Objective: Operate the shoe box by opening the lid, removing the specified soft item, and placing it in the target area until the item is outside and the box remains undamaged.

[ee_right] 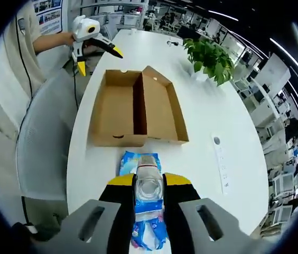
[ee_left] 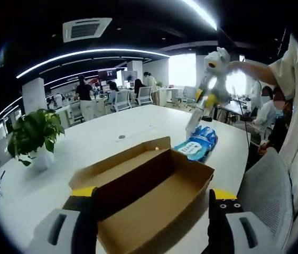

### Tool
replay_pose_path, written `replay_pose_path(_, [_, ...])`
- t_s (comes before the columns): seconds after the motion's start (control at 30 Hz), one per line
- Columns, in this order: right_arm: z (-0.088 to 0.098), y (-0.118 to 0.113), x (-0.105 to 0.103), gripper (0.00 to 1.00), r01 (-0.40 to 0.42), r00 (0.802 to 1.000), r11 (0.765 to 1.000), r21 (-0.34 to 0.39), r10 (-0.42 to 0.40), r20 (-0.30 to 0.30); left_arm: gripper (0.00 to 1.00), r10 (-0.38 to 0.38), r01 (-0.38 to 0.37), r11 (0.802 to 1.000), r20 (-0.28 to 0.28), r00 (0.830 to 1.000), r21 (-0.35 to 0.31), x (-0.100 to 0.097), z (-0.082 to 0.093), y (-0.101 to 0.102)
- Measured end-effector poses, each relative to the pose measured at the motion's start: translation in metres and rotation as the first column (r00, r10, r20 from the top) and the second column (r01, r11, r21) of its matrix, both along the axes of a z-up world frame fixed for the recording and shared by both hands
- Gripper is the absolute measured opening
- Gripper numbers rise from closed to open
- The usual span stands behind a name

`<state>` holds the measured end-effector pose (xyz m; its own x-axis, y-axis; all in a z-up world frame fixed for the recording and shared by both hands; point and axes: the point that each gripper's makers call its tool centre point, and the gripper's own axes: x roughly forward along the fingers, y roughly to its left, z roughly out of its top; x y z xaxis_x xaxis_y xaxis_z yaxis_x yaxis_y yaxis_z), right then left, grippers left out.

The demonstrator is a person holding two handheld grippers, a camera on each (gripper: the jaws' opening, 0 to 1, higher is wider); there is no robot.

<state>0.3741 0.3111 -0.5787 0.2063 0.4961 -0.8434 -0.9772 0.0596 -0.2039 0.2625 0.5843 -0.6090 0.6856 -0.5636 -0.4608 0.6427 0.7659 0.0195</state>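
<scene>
Right jaws tight on plastic bottle [ee_right: 149, 197].

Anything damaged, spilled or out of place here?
Nothing stands out. The shoe box lies open and empty on the white table, walls intact. The right gripper holds a clear bottle over the blue packet beside the box.

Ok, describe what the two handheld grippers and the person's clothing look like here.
The left gripper has black jaws with yellow tips on light grey housings. The right gripper matches: black jaws, yellow tips, grey bodies with slots. Seen from across the table, the left gripper's body is white with yellow-tipped jaws and a thin dark cable. The person wears a light beige short sleeve.
</scene>
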Motion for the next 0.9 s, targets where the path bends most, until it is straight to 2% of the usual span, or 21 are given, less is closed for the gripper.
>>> replay_pose_path(0.4, [-0.024, -0.005, 0.030, 0.16, -0.002, 0.999, 0.995, -0.102, -0.002, -0.039, 0.99, 0.050, -0.050, 0.999, 0.003, 0.999, -0.003, 0.000, -0.002, 0.014])
replay_pose_path(0.9, [-0.061, -0.006, 0.059, 0.17, -0.030, 0.998, 0.967, -0.254, 0.016, -0.059, 1.00, 0.063, -0.063, 0.998, -0.002, 0.998, -0.002, -0.011, -0.004, 0.020])
